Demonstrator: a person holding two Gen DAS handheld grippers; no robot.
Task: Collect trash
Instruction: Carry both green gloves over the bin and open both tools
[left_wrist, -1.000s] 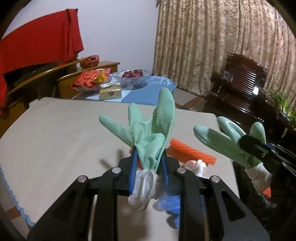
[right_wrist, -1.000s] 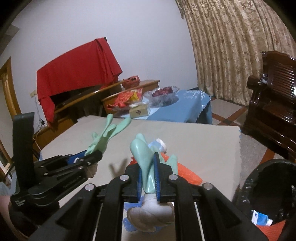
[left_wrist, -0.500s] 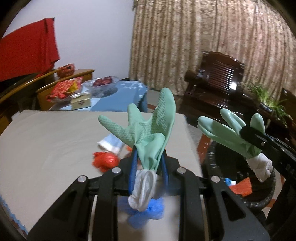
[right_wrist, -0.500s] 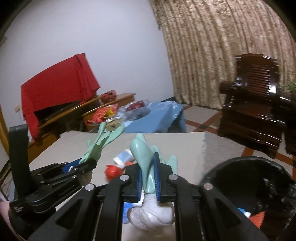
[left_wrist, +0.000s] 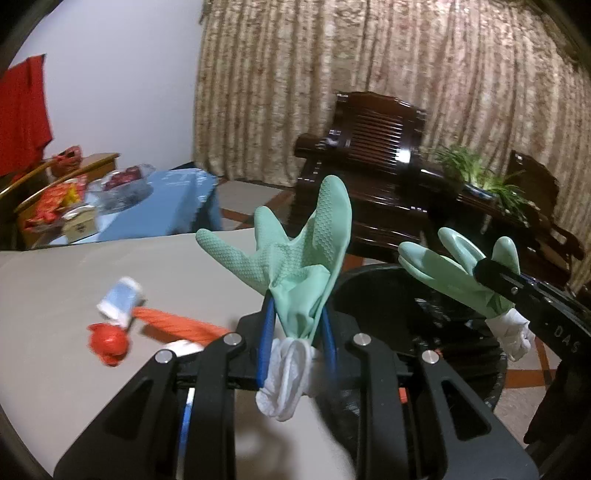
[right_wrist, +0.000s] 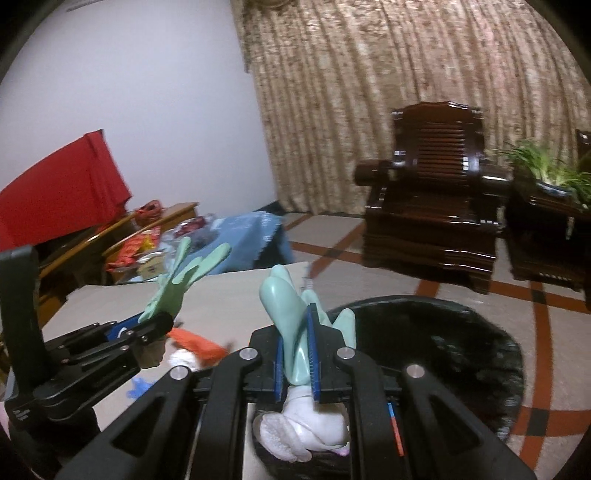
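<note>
My left gripper (left_wrist: 295, 325) is shut on a green rubber glove (left_wrist: 295, 258) whose fingers stick up and whose white cuff hangs below the blue pads. My right gripper (right_wrist: 295, 354) is shut on a second green glove (right_wrist: 284, 306), white cuff bunched underneath. In the left wrist view that second green glove (left_wrist: 443, 269) hangs over the black-lined trash bin (left_wrist: 388, 295), which stands beside the table's edge. In the right wrist view the left gripper (right_wrist: 155, 325) with its glove (right_wrist: 177, 280) is over the table, left of the bin (right_wrist: 443, 350).
On the beige table (left_wrist: 92, 277) lie a red crumpled wrapper (left_wrist: 109, 343), an orange wrapper (left_wrist: 173, 325) and a blue-white packet (left_wrist: 122, 299). A dark wooden armchair (right_wrist: 432, 192), a potted plant (right_wrist: 546, 170) and a blue-clothed side table (right_wrist: 251, 236) stand beyond.
Both grippers, each still holding its glove, have swung right from over the table toward the bin. The bin has come into view and now fills the lower right.
</note>
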